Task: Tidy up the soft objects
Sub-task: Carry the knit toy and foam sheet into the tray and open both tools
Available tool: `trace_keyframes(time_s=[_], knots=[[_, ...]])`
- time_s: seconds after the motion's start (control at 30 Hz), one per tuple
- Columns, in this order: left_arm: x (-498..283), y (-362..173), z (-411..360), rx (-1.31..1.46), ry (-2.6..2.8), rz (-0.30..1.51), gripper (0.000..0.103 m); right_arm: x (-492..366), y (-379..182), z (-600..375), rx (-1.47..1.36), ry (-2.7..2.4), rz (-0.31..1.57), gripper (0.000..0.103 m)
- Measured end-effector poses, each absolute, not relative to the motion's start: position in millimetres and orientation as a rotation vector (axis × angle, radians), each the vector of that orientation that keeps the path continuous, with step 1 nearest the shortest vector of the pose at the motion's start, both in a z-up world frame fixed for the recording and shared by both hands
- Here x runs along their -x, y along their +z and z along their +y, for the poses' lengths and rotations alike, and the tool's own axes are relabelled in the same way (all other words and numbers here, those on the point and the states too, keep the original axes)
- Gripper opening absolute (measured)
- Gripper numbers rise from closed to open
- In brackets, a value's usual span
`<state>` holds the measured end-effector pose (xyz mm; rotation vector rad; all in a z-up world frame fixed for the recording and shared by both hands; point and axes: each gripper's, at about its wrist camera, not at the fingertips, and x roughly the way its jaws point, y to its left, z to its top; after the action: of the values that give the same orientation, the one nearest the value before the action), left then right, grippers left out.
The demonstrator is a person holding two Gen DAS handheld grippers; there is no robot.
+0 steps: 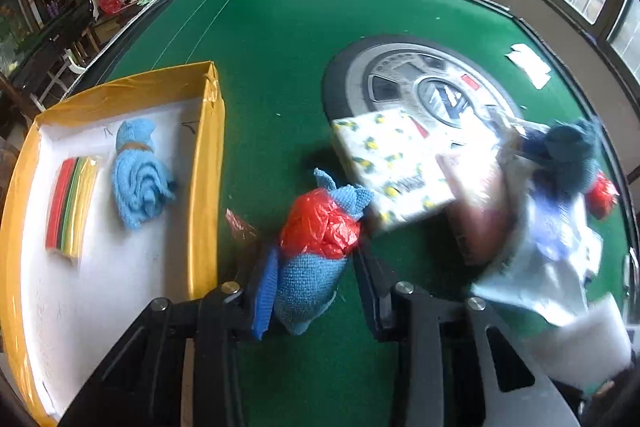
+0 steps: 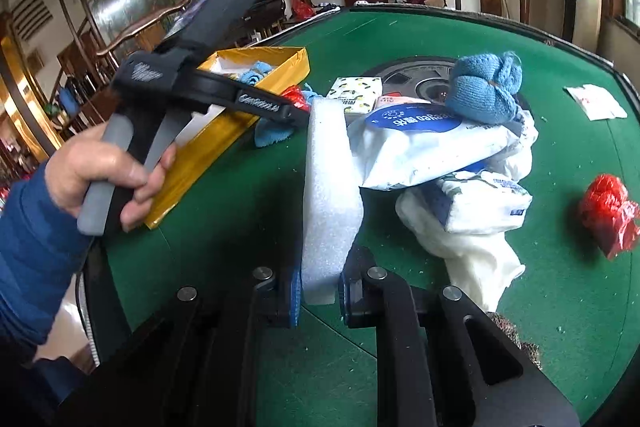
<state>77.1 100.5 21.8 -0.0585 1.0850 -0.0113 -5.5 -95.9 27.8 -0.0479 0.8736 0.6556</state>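
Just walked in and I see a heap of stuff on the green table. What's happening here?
A person is sorting soft things into a yellow-walled tray using two handheld grippers. The left gripper is shut on a blue cloth with a red plastic bag lying on it, beside the tray. The right gripper is shut on a white foam block. A rolled blue towel and coloured sheets already lie in the tray.

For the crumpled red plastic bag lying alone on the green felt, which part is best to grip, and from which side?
Probably grip the red plastic bag at its bunched upper lump, coming from above with the jaws across its narrower width. It lies loose and crumpled on the green felt, apart from the pile, so nothing blocks a top approach; its thin lower tail would likely slip.
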Motion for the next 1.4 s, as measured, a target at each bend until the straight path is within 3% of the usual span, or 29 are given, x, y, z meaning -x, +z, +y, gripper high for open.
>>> trace_keyframes(time_s=[0.37, 1.4], knots=[[7, 30, 77, 0.135, -0.095, 0.949, 0.036, 4, 30, -103, 0.021, 0.639, 0.866, 0.014], [33, 50, 82, 0.166, -0.139, 0.855, 0.037, 10, 35, -102, -0.002, 0.661, 0.804, 0.014]])
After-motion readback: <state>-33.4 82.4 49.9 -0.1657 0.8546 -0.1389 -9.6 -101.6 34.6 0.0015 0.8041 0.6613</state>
